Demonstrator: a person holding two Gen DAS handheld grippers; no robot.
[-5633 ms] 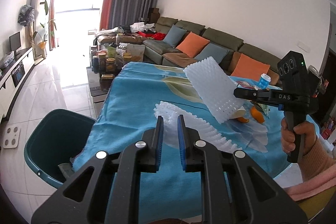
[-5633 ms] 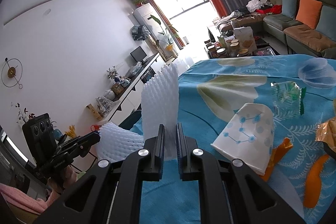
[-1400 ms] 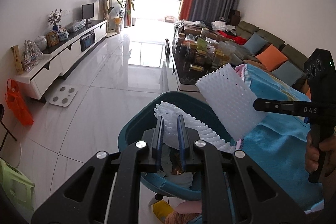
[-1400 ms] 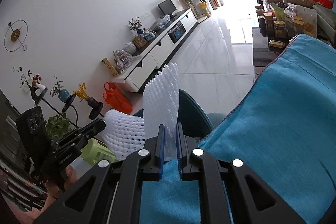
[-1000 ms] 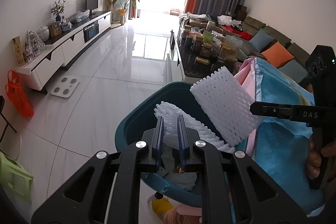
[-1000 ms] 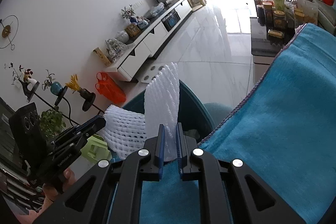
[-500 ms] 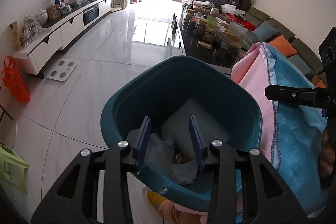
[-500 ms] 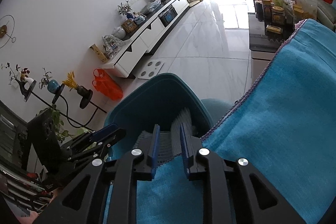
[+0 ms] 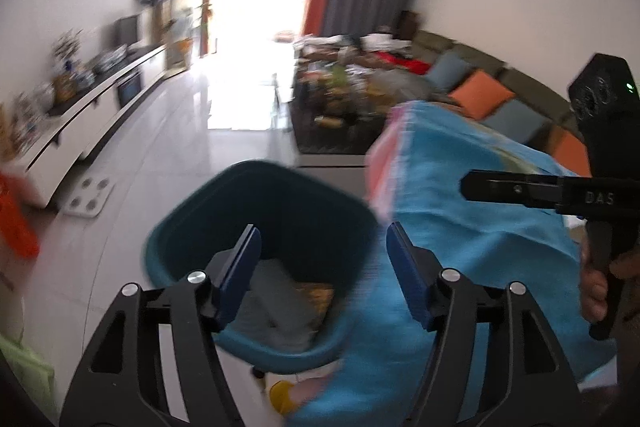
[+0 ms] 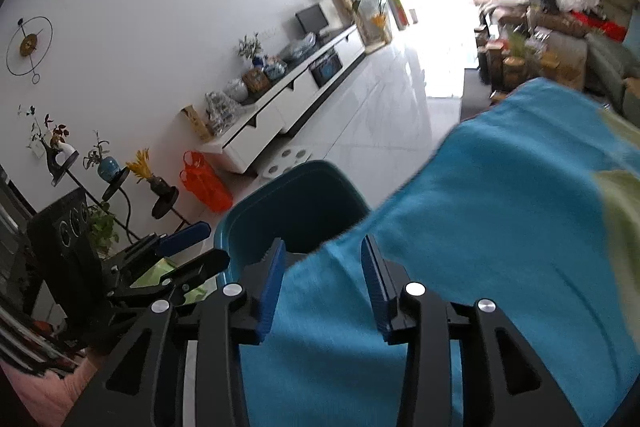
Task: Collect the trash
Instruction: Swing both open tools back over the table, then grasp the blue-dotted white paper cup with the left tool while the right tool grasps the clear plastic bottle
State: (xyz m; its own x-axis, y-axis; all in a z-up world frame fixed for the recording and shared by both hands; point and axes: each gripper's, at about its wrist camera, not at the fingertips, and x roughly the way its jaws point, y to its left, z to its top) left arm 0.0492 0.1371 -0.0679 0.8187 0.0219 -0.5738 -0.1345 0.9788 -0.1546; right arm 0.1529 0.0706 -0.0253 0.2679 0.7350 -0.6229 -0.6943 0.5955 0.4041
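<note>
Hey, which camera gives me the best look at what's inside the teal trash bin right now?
The left wrist view. It looks down into the teal trash bin, showing pale crumpled trash at its bottom, though motion-blurred. The right wrist view shows only the bin's rim and dark upper wall; the blue tablecloth hides the contents.

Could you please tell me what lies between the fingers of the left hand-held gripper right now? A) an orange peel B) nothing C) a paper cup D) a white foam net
B: the left hand-held gripper has its jaws opening with nothing between them; past them only the bin and the tablecloth show.
</note>
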